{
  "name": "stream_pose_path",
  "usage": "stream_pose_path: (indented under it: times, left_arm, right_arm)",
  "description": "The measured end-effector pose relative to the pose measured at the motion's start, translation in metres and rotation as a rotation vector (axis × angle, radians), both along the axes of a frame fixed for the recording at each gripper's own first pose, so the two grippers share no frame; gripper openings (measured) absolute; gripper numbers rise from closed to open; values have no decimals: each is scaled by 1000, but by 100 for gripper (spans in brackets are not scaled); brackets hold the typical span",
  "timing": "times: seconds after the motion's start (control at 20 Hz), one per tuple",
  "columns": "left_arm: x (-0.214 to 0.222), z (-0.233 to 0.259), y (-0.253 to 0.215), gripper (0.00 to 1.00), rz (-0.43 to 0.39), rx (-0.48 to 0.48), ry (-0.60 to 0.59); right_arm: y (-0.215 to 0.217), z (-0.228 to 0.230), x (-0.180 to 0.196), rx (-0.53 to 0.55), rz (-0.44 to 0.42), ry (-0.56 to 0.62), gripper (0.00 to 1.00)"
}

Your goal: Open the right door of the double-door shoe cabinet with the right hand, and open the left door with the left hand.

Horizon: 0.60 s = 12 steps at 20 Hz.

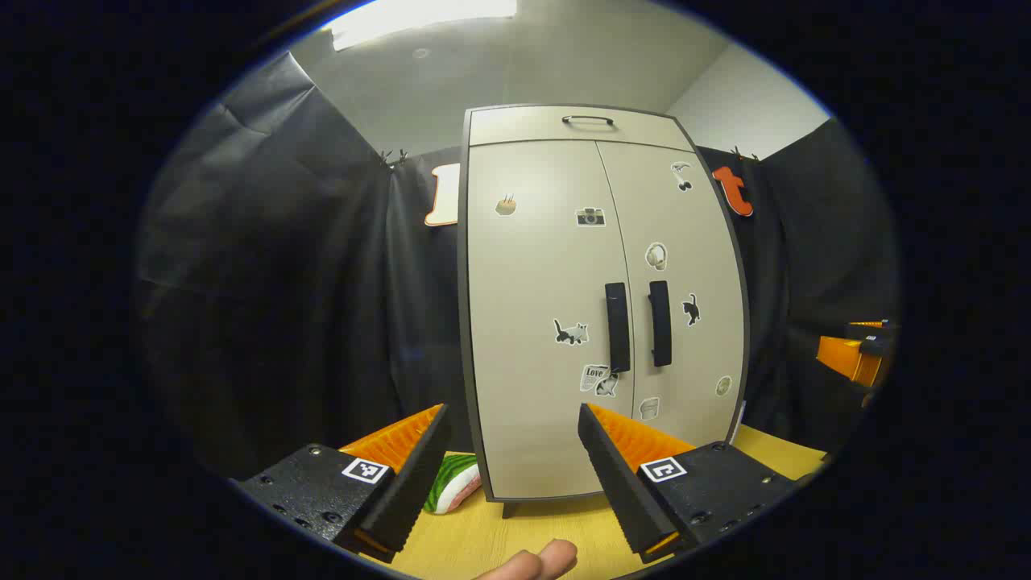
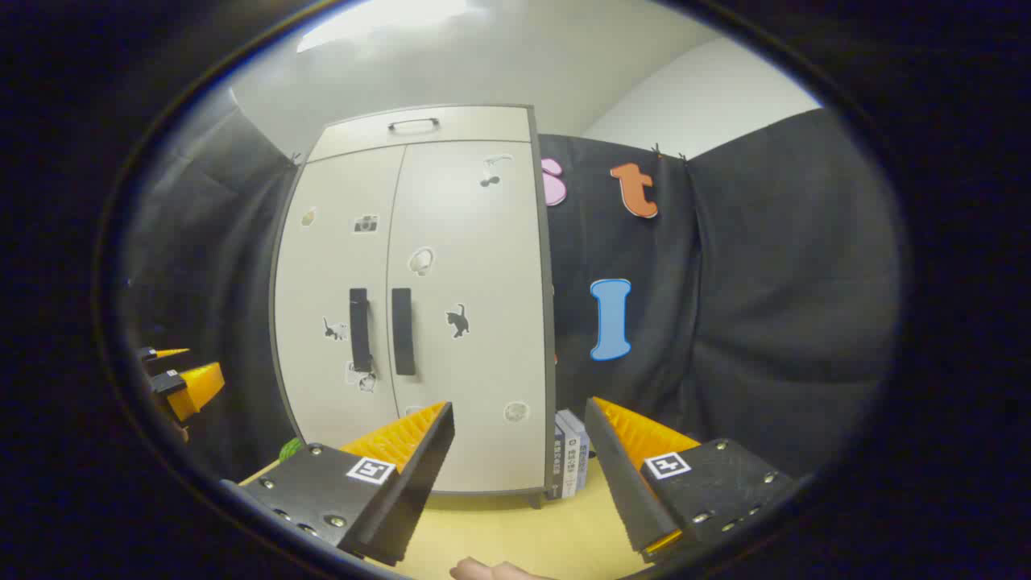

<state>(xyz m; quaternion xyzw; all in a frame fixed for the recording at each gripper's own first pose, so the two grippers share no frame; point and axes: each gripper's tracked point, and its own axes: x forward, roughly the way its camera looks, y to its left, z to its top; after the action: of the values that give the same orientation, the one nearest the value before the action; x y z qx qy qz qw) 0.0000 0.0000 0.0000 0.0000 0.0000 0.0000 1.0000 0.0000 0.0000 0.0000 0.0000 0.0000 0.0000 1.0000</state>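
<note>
A beige double-door shoe cabinet (image 1: 548, 322) stands upright on a wooden table, both doors closed and dotted with stickers. Two black vertical handles sit side by side at mid height: the left door's handle (image 1: 618, 326) and the right door's handle (image 1: 660, 322). In the right gripper view the cabinet (image 2: 459, 322) shows the same handles, left (image 2: 359, 329) and right (image 2: 403, 330). My left gripper (image 1: 511, 419) is open, well short of the cabinet, with nothing between its fingers. My right gripper (image 2: 519, 415) is open too, off the cabinet's right front corner. The other gripper (image 2: 181, 379) appears far left.
A green and white object (image 1: 453, 482) lies at the cabinet's left foot. Several books (image 2: 570, 455) stand against its right side. The yellow wooden table (image 1: 499, 540) runs in front. Black cloth walls surround the cabinet. A top drawer handle (image 1: 587, 120) sits above the doors.
</note>
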Motion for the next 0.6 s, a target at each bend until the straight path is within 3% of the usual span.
stream_pose_path:
  times: [0.6]
  left_arm:
    - [-9,5,-30,96,-80,-57,14]
  right_arm:
    - [-12,7,-12,-6,-11,-13,97]
